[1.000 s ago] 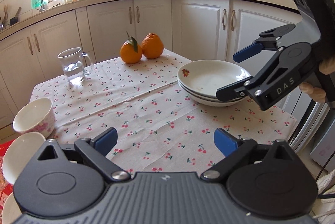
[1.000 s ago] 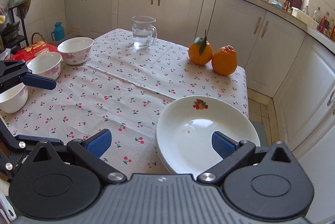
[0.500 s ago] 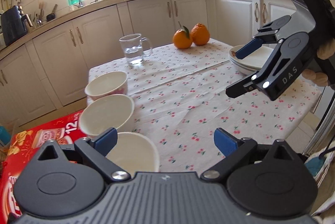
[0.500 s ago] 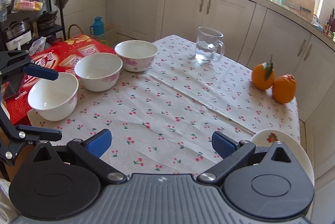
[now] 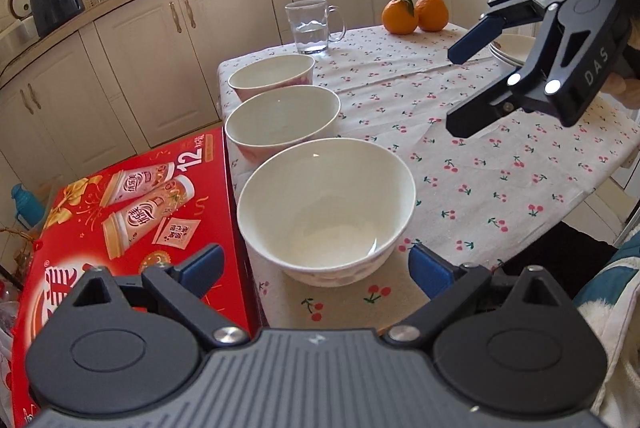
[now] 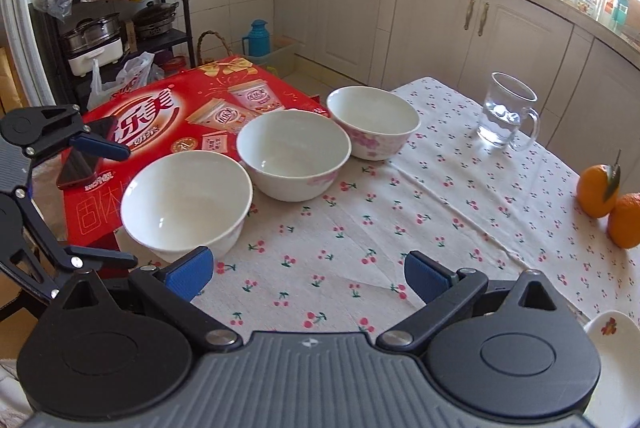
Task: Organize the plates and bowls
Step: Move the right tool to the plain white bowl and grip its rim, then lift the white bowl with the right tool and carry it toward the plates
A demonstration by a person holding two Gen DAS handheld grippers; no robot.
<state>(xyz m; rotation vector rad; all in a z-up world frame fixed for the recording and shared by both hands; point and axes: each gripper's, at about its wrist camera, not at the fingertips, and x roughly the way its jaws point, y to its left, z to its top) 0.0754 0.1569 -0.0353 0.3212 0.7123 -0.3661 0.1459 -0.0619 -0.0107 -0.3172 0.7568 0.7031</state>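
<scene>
The left gripper (image 5: 314, 268) had swung from the plates (image 5: 510, 49) to the nearest bowl (image 5: 326, 209), jaws spread; the right gripper (image 6: 308, 274) hovered spread nearby.

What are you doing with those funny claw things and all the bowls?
A person is tidying the dishes with a grabbing tool in each hand. The left tool is open, right in front of the nearest bowl, not gripping it yet. The right tool is open too, held above the tablecloth and holding nothing. Three bowls sit in a row along the table edge, and the plates are stacked at the far side.
</scene>
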